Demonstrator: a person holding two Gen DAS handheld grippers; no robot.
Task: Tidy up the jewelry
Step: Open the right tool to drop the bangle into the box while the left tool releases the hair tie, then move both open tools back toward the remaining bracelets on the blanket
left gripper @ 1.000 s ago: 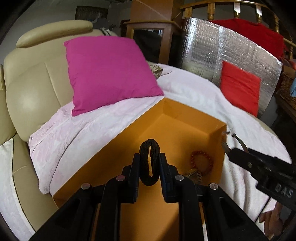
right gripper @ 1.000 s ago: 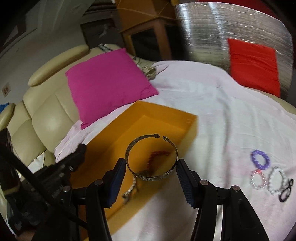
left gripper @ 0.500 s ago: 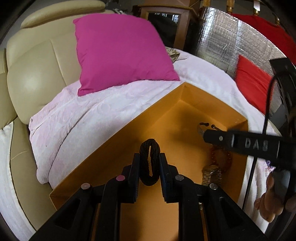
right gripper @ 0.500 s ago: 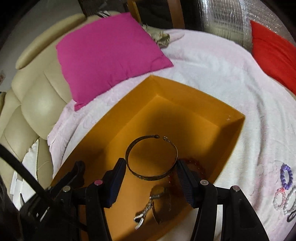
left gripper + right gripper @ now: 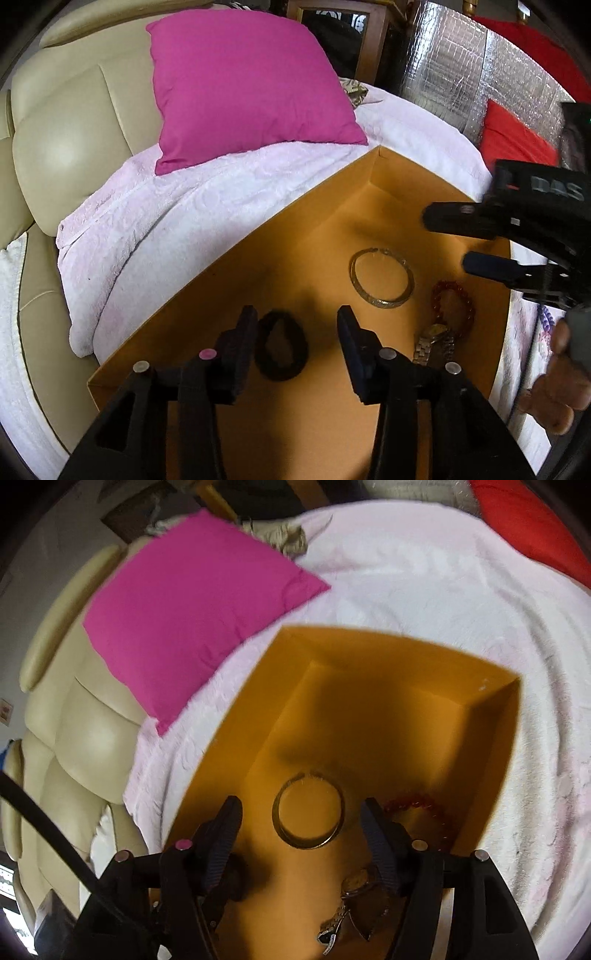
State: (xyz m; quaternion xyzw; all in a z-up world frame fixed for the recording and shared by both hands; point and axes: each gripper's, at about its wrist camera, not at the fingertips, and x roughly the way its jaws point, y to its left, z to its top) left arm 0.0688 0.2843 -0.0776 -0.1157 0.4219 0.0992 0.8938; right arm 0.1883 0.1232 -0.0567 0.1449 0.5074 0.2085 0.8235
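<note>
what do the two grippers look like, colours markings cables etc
Both are black plastic. The left gripper has flat fingers on angular arms with silver bolt heads and one pink dot. The right gripper has bluish ribbed finger pads, the same bolts and pink dot, white "DAS" lettering on its body, and a black cable. No sleeves are visible.

The watch (image 5: pixel 345 915) is half hidden behind the right claw (image 5: pixel 301 821) — its band runs blurred; purple beads (image 5: pixel 546 317) are barely glimpsed.
</note>
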